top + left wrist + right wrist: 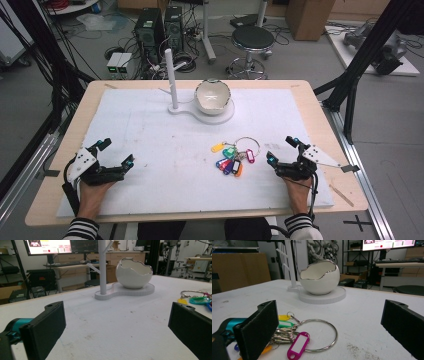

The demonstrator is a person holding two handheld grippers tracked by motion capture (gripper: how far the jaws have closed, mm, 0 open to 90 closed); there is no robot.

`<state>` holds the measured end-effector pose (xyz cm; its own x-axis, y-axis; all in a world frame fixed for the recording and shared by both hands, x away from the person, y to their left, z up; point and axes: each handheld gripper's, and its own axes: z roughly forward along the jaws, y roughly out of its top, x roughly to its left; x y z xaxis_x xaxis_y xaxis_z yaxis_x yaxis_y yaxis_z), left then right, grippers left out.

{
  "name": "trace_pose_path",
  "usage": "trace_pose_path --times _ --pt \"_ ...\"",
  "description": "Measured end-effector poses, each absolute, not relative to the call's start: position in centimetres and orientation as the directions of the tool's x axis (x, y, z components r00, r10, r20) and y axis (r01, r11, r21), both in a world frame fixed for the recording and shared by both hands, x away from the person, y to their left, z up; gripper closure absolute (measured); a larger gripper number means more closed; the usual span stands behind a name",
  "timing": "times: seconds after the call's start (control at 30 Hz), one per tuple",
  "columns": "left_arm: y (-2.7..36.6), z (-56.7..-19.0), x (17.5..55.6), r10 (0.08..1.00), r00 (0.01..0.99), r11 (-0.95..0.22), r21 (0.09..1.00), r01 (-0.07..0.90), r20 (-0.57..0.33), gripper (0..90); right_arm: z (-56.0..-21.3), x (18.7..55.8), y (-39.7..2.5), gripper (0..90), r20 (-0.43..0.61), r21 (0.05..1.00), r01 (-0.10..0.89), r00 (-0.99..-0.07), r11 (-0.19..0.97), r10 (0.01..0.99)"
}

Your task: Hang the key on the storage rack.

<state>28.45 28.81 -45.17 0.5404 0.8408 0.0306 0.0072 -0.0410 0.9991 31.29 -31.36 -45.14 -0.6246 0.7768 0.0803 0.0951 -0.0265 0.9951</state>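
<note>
A bunch of keys with coloured tags on a large metal ring (235, 154) lies on the white mat, right of centre. In the right gripper view the ring (318, 333) lies just ahead of the jaws, with a magenta tag (298, 344) on it. My right gripper (281, 150) rests open on the mat just right of the keys. My left gripper (116, 152) rests open near the mat's front left, nothing between its jaws. An egg-shaped white bowl (212, 96) sits on a white stand base beside an upright white post (171, 80).
The white mat (150, 135) covers most of the wooden table (95, 87). Beyond the table's far edge stand a black stool (252, 40), computer towers (150, 30) and cables on the floor. A black frame leg (360, 60) rises at the right.
</note>
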Motion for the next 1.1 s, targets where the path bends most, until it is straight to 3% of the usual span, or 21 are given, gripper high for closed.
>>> trace_pose_path --times 0.4,0.8,1.1 --pt "28.8 -45.2 28.5 0.842 0.539 -0.04 0.999 0.006 0.03 1.7 -45.1 31.4 -31.4 0.9 0.076 0.996 0.089 -0.623 -0.026 0.778" --pt "28.8 -45.2 28.5 0.843 0.538 -0.04 0.999 0.009 0.029 1.7 -45.0 31.7 -31.7 0.8 0.136 0.988 0.142 -0.61 -0.061 0.781" --pt "28.7 -45.1 28.5 0.843 0.537 -0.053 0.999 0.011 0.039 1.7 -41.7 33.2 -32.0 0.9 0.129 0.983 0.183 -0.604 -0.021 0.787"
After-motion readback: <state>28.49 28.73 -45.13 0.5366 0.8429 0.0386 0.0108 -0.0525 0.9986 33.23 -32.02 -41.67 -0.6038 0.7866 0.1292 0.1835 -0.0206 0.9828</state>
